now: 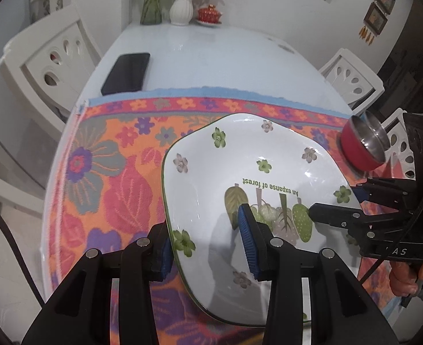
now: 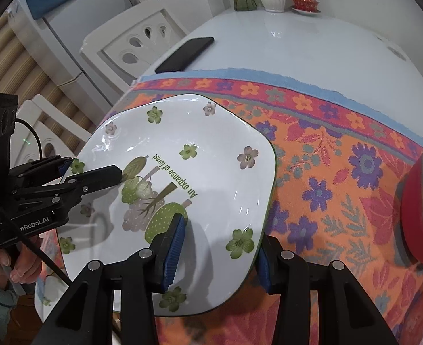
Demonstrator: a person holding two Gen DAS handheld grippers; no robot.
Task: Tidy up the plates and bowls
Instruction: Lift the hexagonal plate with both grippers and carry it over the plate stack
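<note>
A white surface (image 1: 211, 57) half covered by a bright floral cloth (image 1: 110, 172), seen from two gripper cameras looking steeply down. At the left, the left gripper (image 1: 208, 247) has its jaws narrowed onto the near-left rim of a large white plate (image 1: 225, 158) printed with green flowers, one blue pad over the rim and one beneath. Moving right, the right gripper (image 2: 220, 258) is clamped the same way on the plate's opposite near rim, so the plate is carried between both, tilted and seemingly raised off the cloth. Further right, a red bowl (image 2: 418, 215) with a steel lining lies tipped on its side on the cloth, well apart from the plate. The task looks early: the plate is held but not yet placed, the bowl is untouched, and no stack is visible. Each gripper's handle is held in a person's hand (image 1: 407, 279)
</note>
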